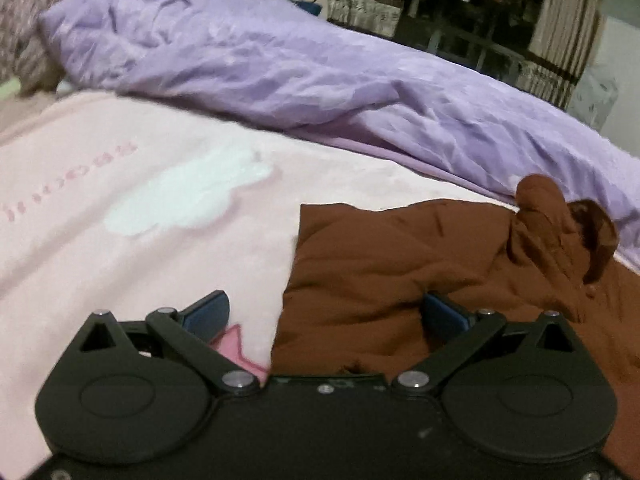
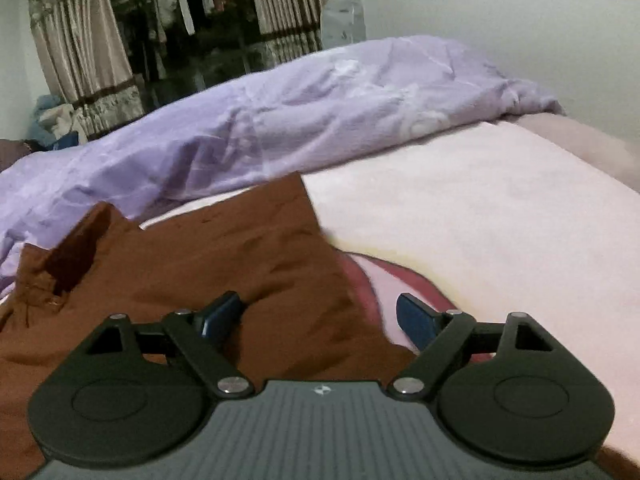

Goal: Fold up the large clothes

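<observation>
Garment (image 1: 400, 272): one brown piece, lying on the pink blanket (image 1: 100, 220). In the left wrist view it fills the lower right of the frame, with one straight edge running up the centre and a bunched flap standing up at right. In the right wrist view it occupies the lower left, its far corner reaching toward frame centre.

Left gripper (image 1: 324, 316): jaws wide apart, nothing pinched. Its left finger sits over bare blanket, its right finger over brown cloth, so the garment's edge lies between them but unpressed.

Right gripper (image 2: 318, 316): jaws wide apart, nothing clamped. Its left finger sits over the garment, its right finger over the blanket, where a red-pink print shows.

Step in hand, as judged: between folds. Part of the cloth appears already squared, and both tools stand free at opposite side edges. The bunched flap suggests the fold is not finished.

Next move calls for: each gripper to close on an edge or corner, lift together, and carry the cloth over evenly; the raised flap wants flattening.

Count: one garment, one blanket, one lilac quilt (image 1: 280, 72) across the upper frame, two grippers. Curtains (image 2: 76, 44) hang at upper left in the right wrist view.
</observation>
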The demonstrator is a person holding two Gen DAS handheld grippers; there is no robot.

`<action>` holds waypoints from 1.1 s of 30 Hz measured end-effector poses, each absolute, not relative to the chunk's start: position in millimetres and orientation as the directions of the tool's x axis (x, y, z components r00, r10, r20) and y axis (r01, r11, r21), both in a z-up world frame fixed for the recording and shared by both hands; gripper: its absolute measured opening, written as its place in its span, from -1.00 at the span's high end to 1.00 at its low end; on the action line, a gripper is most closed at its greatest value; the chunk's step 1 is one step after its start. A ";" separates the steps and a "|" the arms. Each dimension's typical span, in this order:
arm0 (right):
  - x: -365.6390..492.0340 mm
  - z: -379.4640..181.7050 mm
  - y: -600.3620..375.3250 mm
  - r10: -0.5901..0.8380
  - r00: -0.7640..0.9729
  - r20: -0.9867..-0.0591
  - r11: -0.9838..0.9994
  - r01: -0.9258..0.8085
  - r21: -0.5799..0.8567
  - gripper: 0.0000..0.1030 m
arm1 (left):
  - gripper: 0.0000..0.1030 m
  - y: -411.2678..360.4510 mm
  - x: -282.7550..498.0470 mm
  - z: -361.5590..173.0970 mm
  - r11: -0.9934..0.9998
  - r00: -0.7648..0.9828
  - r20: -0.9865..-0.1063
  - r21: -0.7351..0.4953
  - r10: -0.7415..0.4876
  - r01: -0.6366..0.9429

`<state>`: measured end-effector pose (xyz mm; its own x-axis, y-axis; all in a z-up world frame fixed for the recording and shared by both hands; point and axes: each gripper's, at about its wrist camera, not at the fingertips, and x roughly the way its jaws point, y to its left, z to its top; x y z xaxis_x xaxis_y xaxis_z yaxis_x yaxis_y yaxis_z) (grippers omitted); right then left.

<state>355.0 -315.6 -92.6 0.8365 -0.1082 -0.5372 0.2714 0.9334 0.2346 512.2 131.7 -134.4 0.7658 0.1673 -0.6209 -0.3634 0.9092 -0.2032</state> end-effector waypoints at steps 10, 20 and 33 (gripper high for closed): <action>322.8 -62.3 -240.9 -0.471 0.845 -0.255 0.882 0.449 -0.143 -0.90 | -1.00 123.7 437.1 -88.9 0.889 0.934 -0.262 -0.327 0.241 -0.321; 322.4 -75.8 -162.6 -0.021 0.945 -0.325 0.991 -0.023 -0.130 -0.62 | -1.00 42.3 453.6 -115.5 0.999 0.929 -0.371 -0.040 -0.002 -0.014; 340.9 -96.6 -185.5 0.035 0.890 -0.455 0.999 -0.040 0.000 -0.62 | -1.00 30.1 482.0 -136.4 0.995 0.844 -0.529 0.075 0.091 -0.060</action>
